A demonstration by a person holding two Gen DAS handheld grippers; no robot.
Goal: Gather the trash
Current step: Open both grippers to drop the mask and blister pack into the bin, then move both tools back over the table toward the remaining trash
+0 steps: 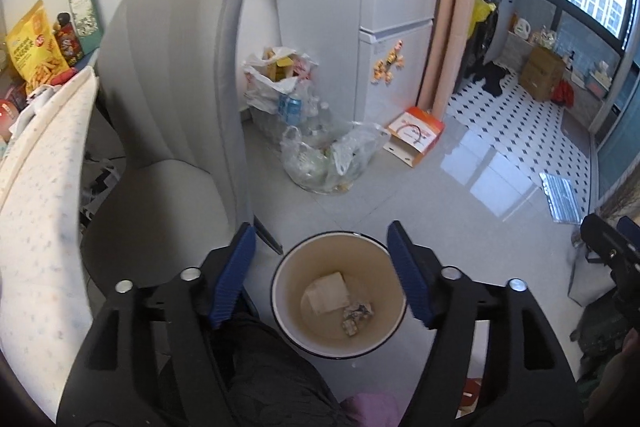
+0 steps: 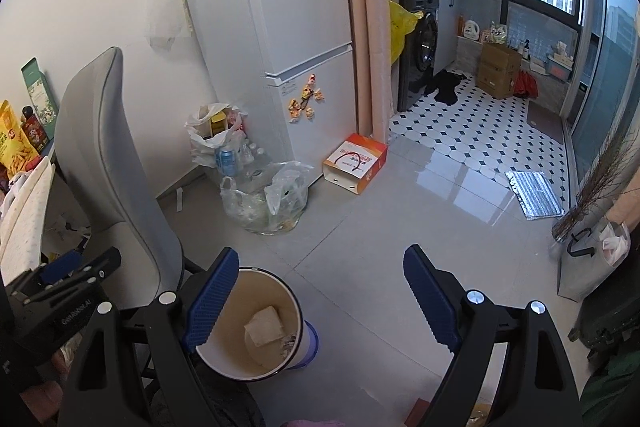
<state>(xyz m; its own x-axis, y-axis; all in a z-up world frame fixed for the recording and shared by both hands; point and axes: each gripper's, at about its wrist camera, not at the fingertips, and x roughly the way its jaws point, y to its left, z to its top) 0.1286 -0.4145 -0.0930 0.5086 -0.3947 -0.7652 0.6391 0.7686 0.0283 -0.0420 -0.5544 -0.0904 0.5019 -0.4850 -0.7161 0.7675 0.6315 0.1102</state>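
While both tongs gape empty, trash sits in the bin.
Left tongs point(image 1: 322, 277) hang spread above the white trash bin point(image 1: 340, 347) holding folded paper point(image 1: 326, 293) and a crumpled wrapper point(image 1: 356, 317); right tongs point(image 2: 316, 301), equally wide, grip nothing. Judged best: clear the rim before seeking more.

Cream bin point(image 1: 384, 267) (dark rim), blue-padded tongs point(image 1: 322, 239), grey chair point(image 1: 176, 75), black-and-white diamond tiles point(image 2: 480, 131)

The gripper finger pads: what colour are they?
Blue, ribbed pads on black arms, clearest in the left wrist view.
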